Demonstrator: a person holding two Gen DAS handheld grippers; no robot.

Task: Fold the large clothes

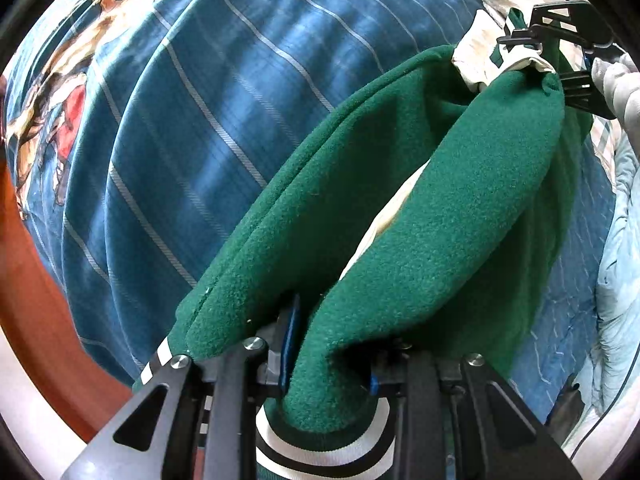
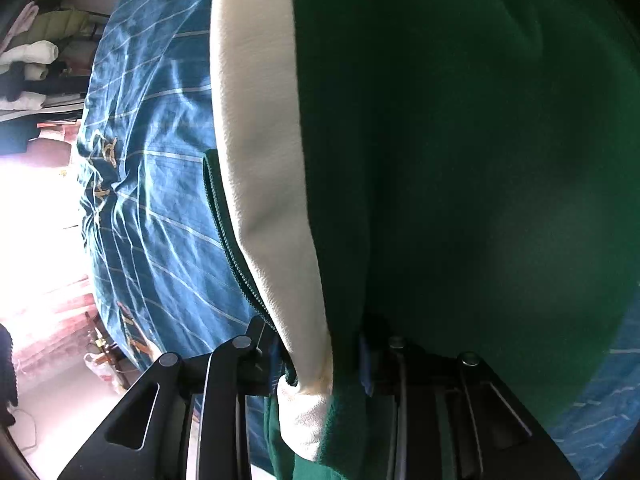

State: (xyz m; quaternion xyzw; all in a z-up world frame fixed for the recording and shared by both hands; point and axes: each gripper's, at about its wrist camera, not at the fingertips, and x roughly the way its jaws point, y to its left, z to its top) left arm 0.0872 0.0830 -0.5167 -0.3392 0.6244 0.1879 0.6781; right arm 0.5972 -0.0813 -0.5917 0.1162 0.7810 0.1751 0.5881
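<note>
- The green jacket (image 1: 400,216) hung stretched between both tools, its long axis running from lower centre to upper right in the left wrist view, above the blue striped bedspread (image 1: 180,120).
- The left gripper (image 1: 328,360) pinched its striped hem; the right gripper (image 2: 324,364) pinched the cream-lined edge.
- Thick fleece, cream lining (image 2: 256,160) showing.

jacket (image 1: 400,208): matt green fleece, nappy; smooth cream sleeve (image 2: 260,184)
ribbed hem (image 1: 324,446): striped knit, at the left gripper (image 1: 328,360)
bedsheet (image 1: 192,120): blue cotton, creased, beyond it
gripper frame (image 1: 144,412): matt dark plastic, shiny metal screws
</note>
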